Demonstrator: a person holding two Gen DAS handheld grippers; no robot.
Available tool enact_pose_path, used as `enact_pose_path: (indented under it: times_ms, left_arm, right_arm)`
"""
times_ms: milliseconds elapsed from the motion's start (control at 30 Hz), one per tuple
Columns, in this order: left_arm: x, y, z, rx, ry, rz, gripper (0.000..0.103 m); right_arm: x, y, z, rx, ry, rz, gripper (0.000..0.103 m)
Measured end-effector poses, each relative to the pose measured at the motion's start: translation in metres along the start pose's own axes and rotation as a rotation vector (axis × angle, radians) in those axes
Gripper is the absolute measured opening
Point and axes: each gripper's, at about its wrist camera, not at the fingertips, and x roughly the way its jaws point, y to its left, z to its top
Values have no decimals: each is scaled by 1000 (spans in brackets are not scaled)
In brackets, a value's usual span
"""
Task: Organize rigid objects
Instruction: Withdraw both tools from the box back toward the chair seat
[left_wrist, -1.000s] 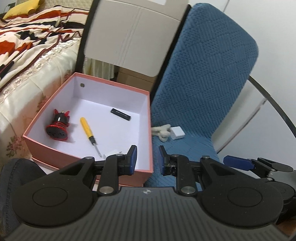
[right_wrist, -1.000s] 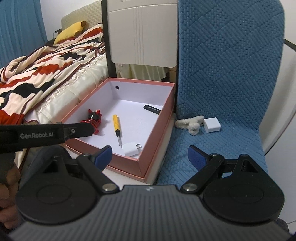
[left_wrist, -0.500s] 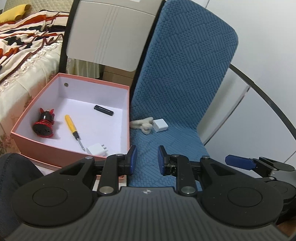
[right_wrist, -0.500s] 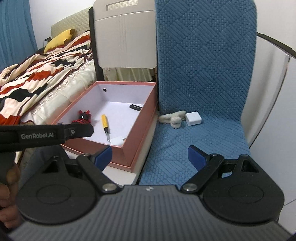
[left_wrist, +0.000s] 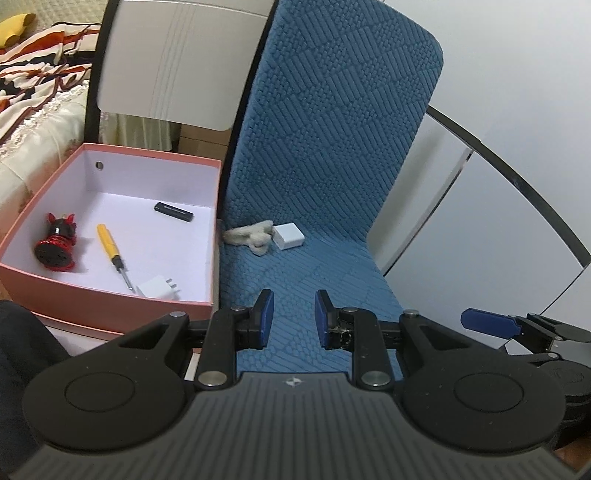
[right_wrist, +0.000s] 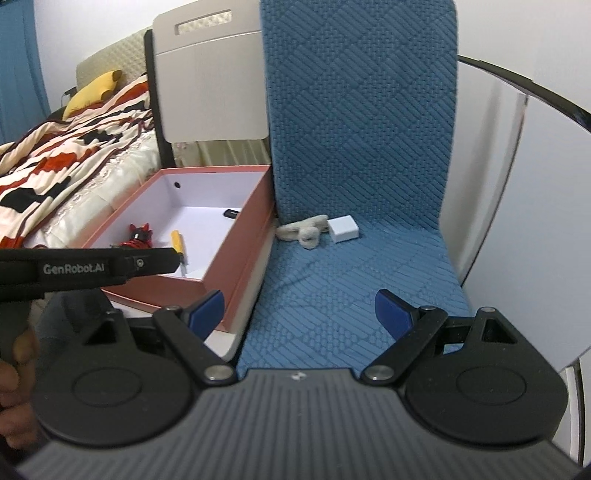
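A pink box (left_wrist: 110, 314) (right_wrist: 247, 221) with a white inside stands left of a blue chair seat (left_wrist: 314, 273) (right_wrist: 351, 273). In it lie a red toy (left_wrist: 57, 245), a yellow screwdriver (left_wrist: 110, 251), a black stick (left_wrist: 173, 212) and a white plug (left_wrist: 159, 288). At the back of the seat rest a white cube charger (left_wrist: 288, 237) (right_wrist: 343, 229) and a fluffy cream piece (left_wrist: 251, 238) (right_wrist: 304, 230). My left gripper (left_wrist: 291, 317) hovers over the seat's front, its jaws a narrow gap apart with nothing between them. My right gripper (right_wrist: 299, 308) stands wide open and empty above the seat.
A bed with a striped blanket (right_wrist: 66, 155) and a yellow pillow (right_wrist: 92, 92) lies to the left. A grey panel (left_wrist: 173, 62) stands behind the box. White cabinet doors (left_wrist: 498, 184) rise at the right. A hand (right_wrist: 11, 369) holds the left gripper's handle.
Both grippers have swung to the right, from over the box's near edge to over the blue seat. The box now sits further left in both views. Neither gripper's opening changed.
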Motion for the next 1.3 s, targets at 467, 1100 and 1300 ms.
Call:
enact_pose_path:
  times_ms: [467, 1100, 1300]
  left_arm:
    - [61, -18, 0, 10, 106, 3, 28]
    - [183, -19, 26, -42, 208, 15, 28]
    - [227, -13, 37, -55, 216, 30, 28]
  right_arm:
    - [29, -39, -8, 55, 62, -18, 90]
    - [118, -87, 19, 110, 113, -23, 90]
    - [154, -102, 31, 142, 127, -31, 90]
